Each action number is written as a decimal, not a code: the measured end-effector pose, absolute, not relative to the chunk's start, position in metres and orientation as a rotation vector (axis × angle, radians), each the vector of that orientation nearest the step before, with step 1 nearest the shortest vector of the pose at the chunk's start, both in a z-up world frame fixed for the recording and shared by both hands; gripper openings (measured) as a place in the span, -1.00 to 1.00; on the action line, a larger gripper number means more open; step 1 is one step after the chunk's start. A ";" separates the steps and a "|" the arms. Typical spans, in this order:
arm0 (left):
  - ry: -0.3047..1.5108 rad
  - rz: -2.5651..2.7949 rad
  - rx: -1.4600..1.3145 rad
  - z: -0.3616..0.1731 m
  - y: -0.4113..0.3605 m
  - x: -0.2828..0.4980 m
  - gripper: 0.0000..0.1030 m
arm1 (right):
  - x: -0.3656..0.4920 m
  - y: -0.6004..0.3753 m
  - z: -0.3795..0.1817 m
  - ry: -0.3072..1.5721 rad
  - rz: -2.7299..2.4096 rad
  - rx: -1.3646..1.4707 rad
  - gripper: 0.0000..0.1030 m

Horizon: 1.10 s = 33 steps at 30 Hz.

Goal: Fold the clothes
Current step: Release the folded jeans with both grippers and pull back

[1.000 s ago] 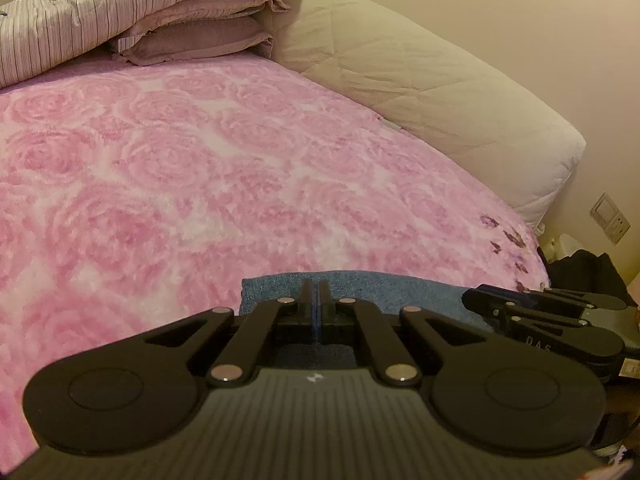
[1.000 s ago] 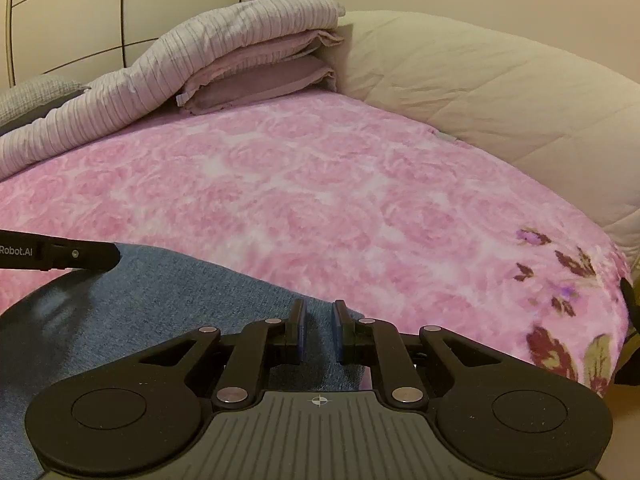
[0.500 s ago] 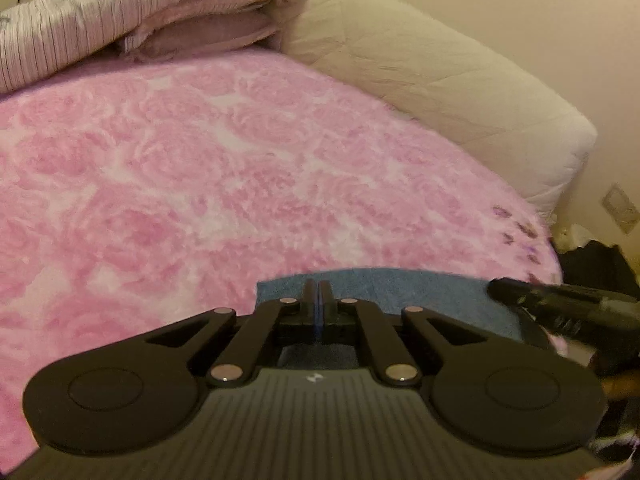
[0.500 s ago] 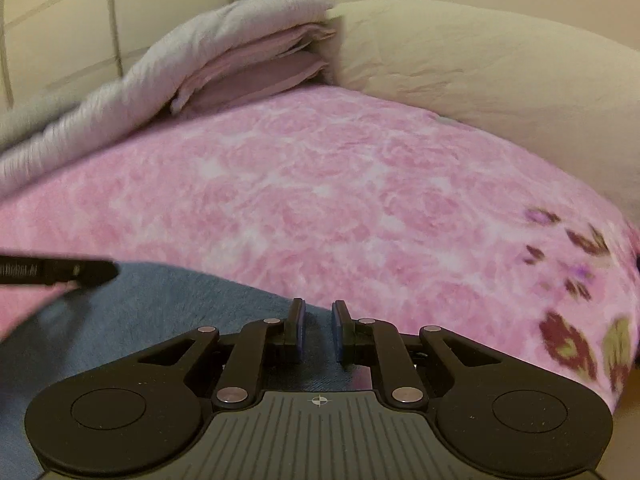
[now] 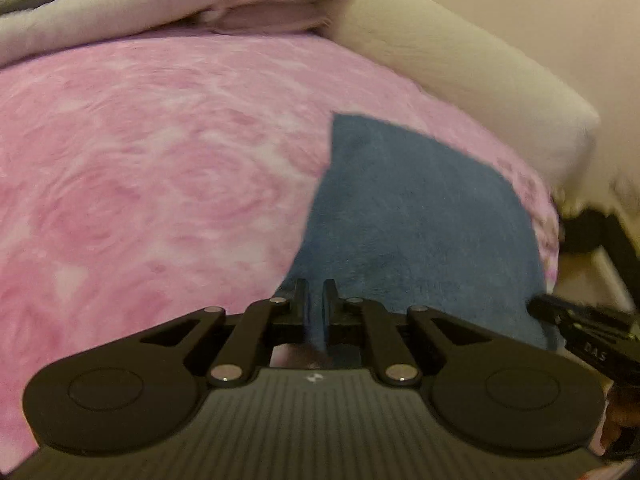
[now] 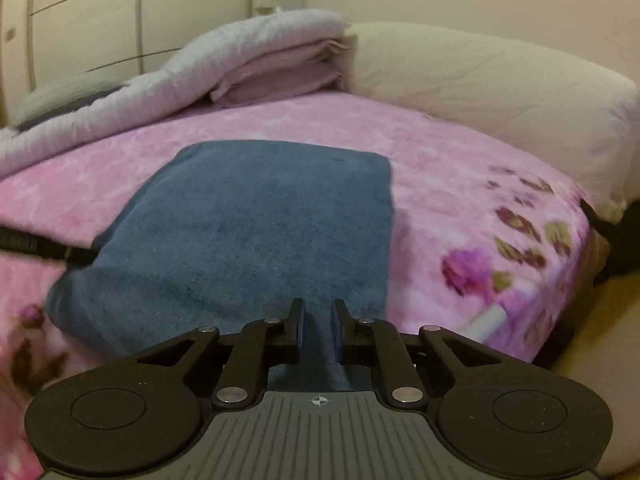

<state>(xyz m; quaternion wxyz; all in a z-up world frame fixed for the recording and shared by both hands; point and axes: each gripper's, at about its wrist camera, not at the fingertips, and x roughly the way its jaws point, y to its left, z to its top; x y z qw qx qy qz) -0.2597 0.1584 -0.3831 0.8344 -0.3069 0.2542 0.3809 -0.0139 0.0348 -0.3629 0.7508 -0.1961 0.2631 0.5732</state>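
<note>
A blue towel-like cloth (image 6: 256, 216) lies stretched on the pink rose-print bedspread (image 6: 440, 168); it also shows in the left wrist view (image 5: 412, 220). My left gripper (image 5: 315, 294) is shut on the cloth's near left edge. My right gripper (image 6: 318, 312) is shut on the cloth's near right edge, with blue fabric between its fingers. The right gripper's tip (image 5: 576, 320) shows at the right of the left wrist view. The left gripper's tip (image 6: 60, 252) shows at the left of the right wrist view.
A folded striped quilt and pink pillows (image 6: 256, 60) lie at the head of the bed. A cream duvet (image 6: 500, 92) runs along the far right side. The bed's edge (image 6: 560, 320) drops off at the right. White wardrobe doors (image 6: 100, 8) stand behind.
Both grippers have pulled back with the cloth's near edge. Much more of the blue cloth now shows, spread out flat ahead on the bedspread. The frames are motion-blurred.
</note>
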 end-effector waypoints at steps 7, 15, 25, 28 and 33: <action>0.543 0.802 -0.644 -0.366 0.126 -0.260 -0.83 | -0.004 0.005 -0.342 0.654 1.217 -0.294 -0.75; 0.658 0.872 -0.670 -0.351 0.087 -0.264 -0.70 | -0.014 -0.023 -0.334 0.808 1.139 -0.265 -0.21; 0.634 0.845 -0.644 -0.303 0.017 -0.292 -0.51 | -0.049 -0.087 -0.295 0.875 1.177 -0.105 0.28; 0.622 0.841 -0.631 -0.292 -0.002 -0.302 -0.46 | -0.059 -0.107 -0.284 0.877 1.174 -0.078 0.28; 0.602 0.834 -0.596 -0.279 -0.025 -0.313 -0.43 | -0.076 -0.134 -0.264 0.830 1.180 -0.056 0.28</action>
